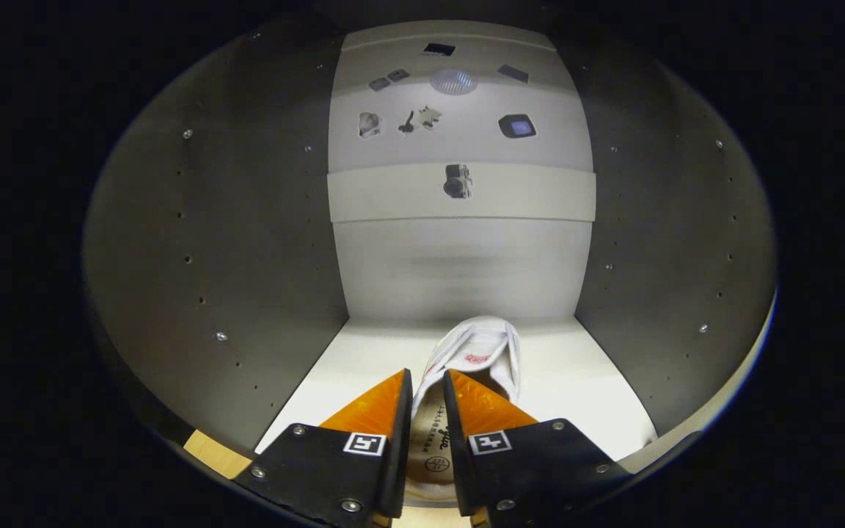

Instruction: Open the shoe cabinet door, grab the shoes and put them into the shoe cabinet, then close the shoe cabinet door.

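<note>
I am looking into the open shoe cabinet (246,242), with its grey side walls left and right and a pale back panel ahead. A white shoe (477,352) lies on the cabinet floor (576,396), toe pointing at the back panel. My gripper (428,385) is shut on the shoe: the two fingers pinch the side wall of its opening near the heel, and the printed insole shows between and below them. The shoe's toe reaches just beyond the fingertips, close to the back wall.
A pale horizontal strip (540,192) crosses the back panel at mid height. Rows of small holes and screws dot both side walls. A light wooden edge (210,451) shows at the cabinet's near left corner. Bare floor lies on both sides of the shoe.
</note>
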The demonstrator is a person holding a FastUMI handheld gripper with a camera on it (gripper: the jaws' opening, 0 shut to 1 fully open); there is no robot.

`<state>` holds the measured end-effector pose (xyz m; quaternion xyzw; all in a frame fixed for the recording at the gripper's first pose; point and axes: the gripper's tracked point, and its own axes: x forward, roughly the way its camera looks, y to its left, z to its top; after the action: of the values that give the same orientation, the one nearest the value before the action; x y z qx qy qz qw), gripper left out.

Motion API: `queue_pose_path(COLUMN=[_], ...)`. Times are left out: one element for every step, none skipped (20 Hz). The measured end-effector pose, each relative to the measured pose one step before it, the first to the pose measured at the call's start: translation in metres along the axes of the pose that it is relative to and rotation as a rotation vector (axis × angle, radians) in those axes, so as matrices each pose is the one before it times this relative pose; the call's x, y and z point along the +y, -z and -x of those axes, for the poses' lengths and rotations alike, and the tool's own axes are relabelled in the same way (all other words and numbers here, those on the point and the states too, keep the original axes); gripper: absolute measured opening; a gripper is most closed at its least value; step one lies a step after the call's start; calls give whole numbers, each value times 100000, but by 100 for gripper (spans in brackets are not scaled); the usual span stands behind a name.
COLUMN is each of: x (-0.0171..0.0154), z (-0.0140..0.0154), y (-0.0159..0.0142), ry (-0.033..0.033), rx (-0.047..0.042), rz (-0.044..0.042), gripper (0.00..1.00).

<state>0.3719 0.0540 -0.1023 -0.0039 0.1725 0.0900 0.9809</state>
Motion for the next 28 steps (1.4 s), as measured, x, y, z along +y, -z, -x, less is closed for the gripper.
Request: queue_pose_path(x=[-30, 350, 82, 76, 12, 139, 160, 38, -109, -64, -16, -12, 92, -38, 7, 67, 0, -24, -27, -8, -96, -118, -166, 31, -192, 174, 148, 133], z=[897, 1001, 997, 1047, 874, 1128, 1279, 1314, 1290, 1458, 1401, 1356, 1460, 1471, 1406, 1336, 1468, 1172, 1397, 1552, 1440, 1311, 1328, 1377, 1312, 761, 889, 847], y=[-562, -513, -616, -454, -478, -318, -346, -427, -612, -546, -446, -468, -673, -463, -543, -426, -387, -256, -434, -435, -307, -300, -445, -224, -167, 0, -5, -95], ry=[512, -609, 20, 224, 348, 238, -96, 42, 411, 734, 438, 180, 316, 608, 450, 254, 748, 652, 475, 349, 253, 906, 1040, 678, 921, 606, 314, 438], rx=[-1713, -1866, -1710, -1163, -1194, -989, -880, -1375, -1858, -1749, -1079, -1397, -1363, -1303, -1273, -1159, -528, -817, -692, -1021, -776, -589, -1460, -1035, -732, 24, -141, 18], rz=[340, -457, -216, 465, 414, 282, 219, 369, 439, 159, -144, -553, -176, 7, 121, 48, 543, 874, 404, -86, -550, 86, 253, 749, 603, 511, 48, -389], gripper=[27, 28, 28, 29, 30, 31, 32, 34, 36, 38, 39, 40, 42, 44, 45, 47, 47, 49, 51, 53, 54, 55, 56, 58, 59, 62, 64, 67])
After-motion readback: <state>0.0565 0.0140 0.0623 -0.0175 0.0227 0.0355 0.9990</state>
